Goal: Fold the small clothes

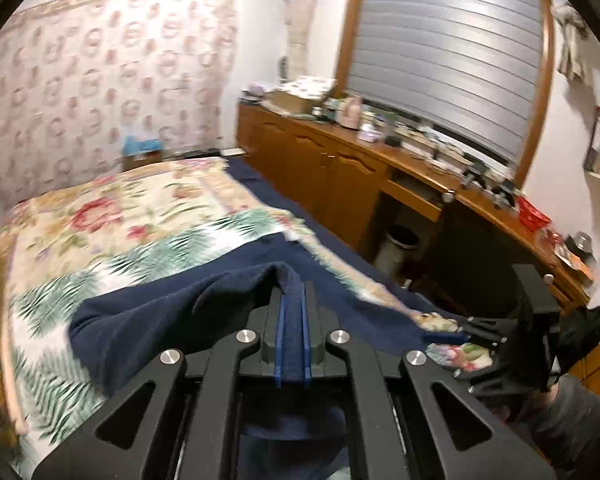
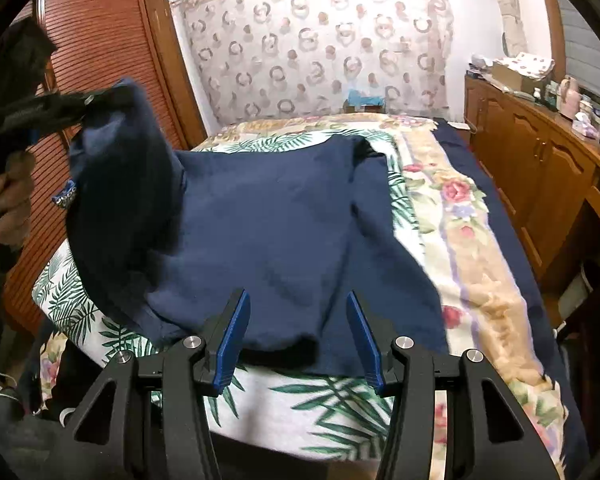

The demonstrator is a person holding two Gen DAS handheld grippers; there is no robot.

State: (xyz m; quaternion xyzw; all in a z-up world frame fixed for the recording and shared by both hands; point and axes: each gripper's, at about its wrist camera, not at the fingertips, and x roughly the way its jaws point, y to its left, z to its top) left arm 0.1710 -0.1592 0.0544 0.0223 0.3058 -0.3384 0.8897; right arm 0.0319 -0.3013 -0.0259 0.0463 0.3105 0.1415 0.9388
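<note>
left gripper (image 1: 293,320) pinches navy garment (image 2: 268,232); right gripper (image 2: 298,332) gapes.

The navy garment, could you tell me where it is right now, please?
The navy garment lies mostly spread on the floral bedspread, its left corner lifted in the shut left gripper, while the open right gripper hovers at its near hem.

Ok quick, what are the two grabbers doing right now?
Left gripper: closed, holding the navy garment lifted.
Right gripper: open, holding nothing.
</note>
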